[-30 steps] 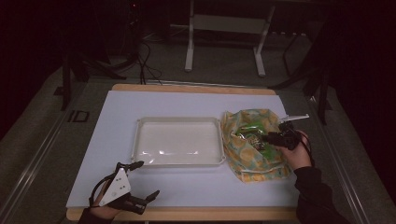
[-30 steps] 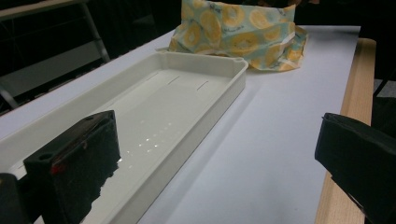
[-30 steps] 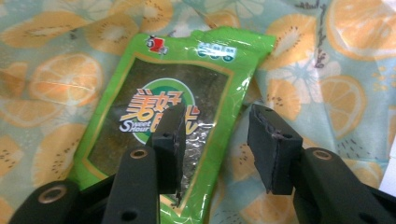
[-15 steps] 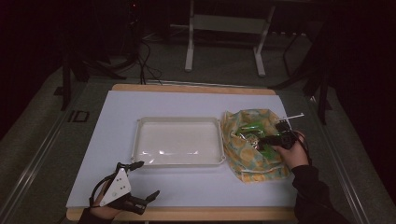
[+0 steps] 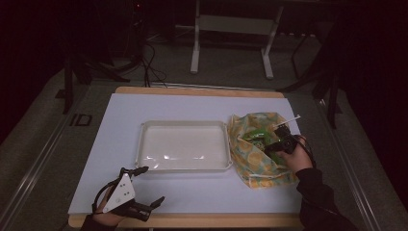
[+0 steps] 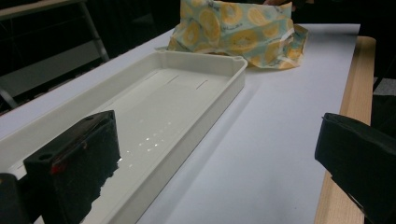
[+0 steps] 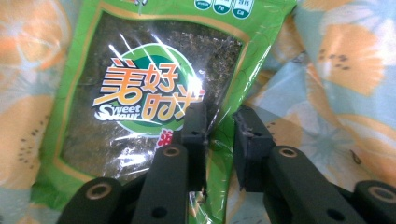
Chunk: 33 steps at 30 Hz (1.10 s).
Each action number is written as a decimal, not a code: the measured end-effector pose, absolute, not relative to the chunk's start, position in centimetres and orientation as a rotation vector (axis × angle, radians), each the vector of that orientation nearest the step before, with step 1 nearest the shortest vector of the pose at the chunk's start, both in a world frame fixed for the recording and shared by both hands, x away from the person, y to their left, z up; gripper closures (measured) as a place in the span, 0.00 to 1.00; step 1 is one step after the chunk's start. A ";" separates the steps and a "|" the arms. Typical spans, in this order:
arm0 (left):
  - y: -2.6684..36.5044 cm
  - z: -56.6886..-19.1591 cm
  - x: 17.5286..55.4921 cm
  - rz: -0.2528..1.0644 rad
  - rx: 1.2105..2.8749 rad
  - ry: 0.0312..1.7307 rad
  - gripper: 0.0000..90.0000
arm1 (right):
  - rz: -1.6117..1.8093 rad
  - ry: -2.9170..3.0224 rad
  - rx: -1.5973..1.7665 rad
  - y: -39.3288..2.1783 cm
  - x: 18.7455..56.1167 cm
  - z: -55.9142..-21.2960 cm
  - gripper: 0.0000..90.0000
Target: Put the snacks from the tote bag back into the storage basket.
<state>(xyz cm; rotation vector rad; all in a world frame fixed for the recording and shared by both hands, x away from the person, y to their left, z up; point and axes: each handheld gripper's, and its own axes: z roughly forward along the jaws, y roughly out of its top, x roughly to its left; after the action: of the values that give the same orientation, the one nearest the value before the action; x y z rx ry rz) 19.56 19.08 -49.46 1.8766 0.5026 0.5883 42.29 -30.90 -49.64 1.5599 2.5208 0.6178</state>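
A green snack packet (image 7: 140,93) with a dark window lies on a cloth bag (image 7: 336,60) printed with orange slices. In the high view the packet (image 5: 255,135) sits in the open bag (image 5: 262,166) at the table's right. My right gripper (image 7: 219,116) points down at it. Its jaws have just been closing and stand a little apart, with the packet's right edge between them. The same gripper (image 5: 270,143) is held over the bag by a hand. My left gripper (image 5: 153,184) rests open near the front edge, left of centre, with nothing between its fingers.
A shallow white tray (image 5: 183,124) stands mid-table, left of the bag, and its long wall (image 6: 205,116) runs ahead of the left gripper (image 6: 219,119). The white mat (image 5: 192,103) ends at a wooden edge (image 6: 355,70). Stands and cables sit on the dark floor beyond.
The right gripper has moved slightly left and down onto the packet in the bag, and its jaws have narrowed. The left gripper has stayed put.
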 end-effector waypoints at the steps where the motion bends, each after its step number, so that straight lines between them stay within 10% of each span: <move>1: 19.1 -49.5 19.6 0.588 1.877 0.502 0.01 | 0.589 2.515 1.561 -30.6 42.3 -49.6 0.88; 33: 19.1 -49.4 19.6 0.589 1.877 0.503 0.01 | 0.813 2.348 1.715 -32.7 40.9 -47.0 0.99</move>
<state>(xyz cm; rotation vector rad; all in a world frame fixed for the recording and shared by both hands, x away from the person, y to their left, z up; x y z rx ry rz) 19.59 19.08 -49.45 1.8765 0.5026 0.5888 40.92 -32.71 -47.04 1.7150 2.3475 0.8134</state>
